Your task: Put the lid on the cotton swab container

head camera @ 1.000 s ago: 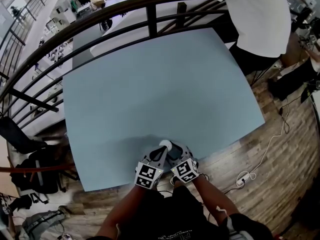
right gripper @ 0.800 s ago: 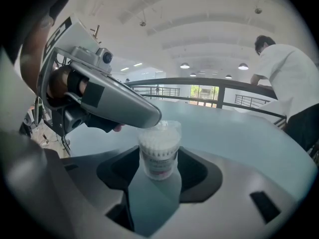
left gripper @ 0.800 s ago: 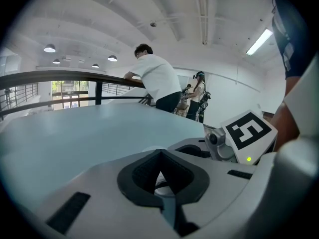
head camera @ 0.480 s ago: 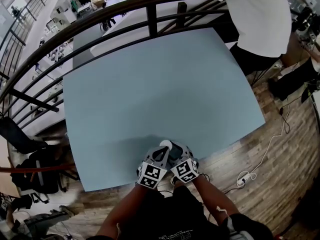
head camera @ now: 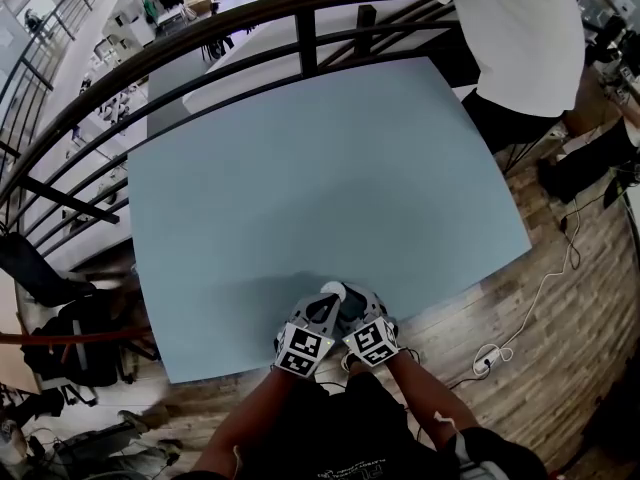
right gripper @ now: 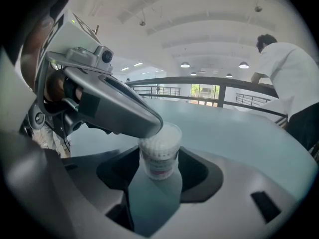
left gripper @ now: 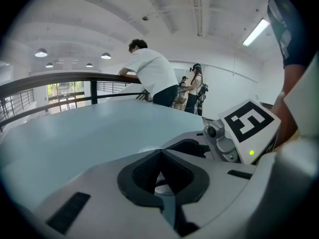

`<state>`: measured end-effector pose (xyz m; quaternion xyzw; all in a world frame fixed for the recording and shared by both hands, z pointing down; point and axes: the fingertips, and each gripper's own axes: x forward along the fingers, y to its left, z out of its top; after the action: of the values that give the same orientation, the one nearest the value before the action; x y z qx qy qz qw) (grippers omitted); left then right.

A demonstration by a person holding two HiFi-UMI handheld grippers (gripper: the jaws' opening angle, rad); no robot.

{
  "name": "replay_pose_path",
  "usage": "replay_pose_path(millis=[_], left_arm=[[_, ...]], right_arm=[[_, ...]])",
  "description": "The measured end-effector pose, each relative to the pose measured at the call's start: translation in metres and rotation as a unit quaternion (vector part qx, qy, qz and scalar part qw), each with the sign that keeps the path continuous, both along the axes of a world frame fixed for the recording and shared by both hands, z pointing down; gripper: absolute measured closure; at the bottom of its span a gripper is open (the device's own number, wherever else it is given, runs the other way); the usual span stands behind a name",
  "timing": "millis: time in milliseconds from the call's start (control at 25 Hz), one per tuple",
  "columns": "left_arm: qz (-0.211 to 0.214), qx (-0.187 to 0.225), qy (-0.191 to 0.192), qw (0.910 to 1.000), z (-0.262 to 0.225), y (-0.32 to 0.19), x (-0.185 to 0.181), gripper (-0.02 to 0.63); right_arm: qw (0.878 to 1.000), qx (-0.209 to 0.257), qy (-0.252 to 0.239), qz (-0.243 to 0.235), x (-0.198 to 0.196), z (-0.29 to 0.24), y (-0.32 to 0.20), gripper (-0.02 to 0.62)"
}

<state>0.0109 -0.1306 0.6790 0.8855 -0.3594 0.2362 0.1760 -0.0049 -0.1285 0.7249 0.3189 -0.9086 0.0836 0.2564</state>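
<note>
The cotton swab container [right gripper: 159, 158] is a small clear tub packed with white swabs. My right gripper [right gripper: 157, 176] is shut on its lower body, holding it upright. My left gripper [right gripper: 143, 126] reaches in from the left, its tip over the tub's top rim. A clear lid [left gripper: 159, 184] shows through the gap in the left gripper's [left gripper: 160, 183] pads, which are shut on it. In the head view both grippers [head camera: 325, 305] [head camera: 347, 303] meet at the white tub top [head camera: 333, 290], by the front edge of the blue-grey table [head camera: 300, 168].
A dark railing [head camera: 200, 43] runs along the table's far side. A person in a white shirt [head camera: 510, 28] leans at the far right corner. A white cable and power strip [head camera: 490, 353] lie on the wooden floor; bags [head camera: 80, 338] sit at left.
My left gripper has shifted slightly right and forward, closing in on the tub's top. The right gripper and tub have stayed in place.
</note>
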Motion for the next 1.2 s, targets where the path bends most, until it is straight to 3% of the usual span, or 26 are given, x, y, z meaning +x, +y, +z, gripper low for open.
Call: replay_pose_path(millis=[200,360,720,920,1200], left_arm=[[-0.023,0.001,0.051,0.9984,-0.017,-0.005,-0.005,0.595],[-0.043,0.024,0.058,0.9971,-0.027,-0.011,-0.016,0.595],[-0.096,0.016,0.087,0.9914,-0.05,-0.01,-0.048,0.595],[-0.113,0.047,0.098,0.9876,-0.074,-0.023,-0.058,0.595],[-0.095,0.064,0.122,0.9859,-0.107,-0.024,-0.048,0.595]], right_arm=[[1.0,-0.004,0.004,0.002,0.001,-0.001,0.0,0.348],[1.0,-0.009,0.004,0.004,0.004,-0.005,0.0,0.344],[1.0,-0.025,0.009,0.015,0.021,-0.032,0.025,0.341],[0.999,0.0,-0.002,0.051,0.035,-0.076,0.017,0.341],[0.994,0.055,-0.046,0.079,0.035,-0.141,-0.012,0.349]])
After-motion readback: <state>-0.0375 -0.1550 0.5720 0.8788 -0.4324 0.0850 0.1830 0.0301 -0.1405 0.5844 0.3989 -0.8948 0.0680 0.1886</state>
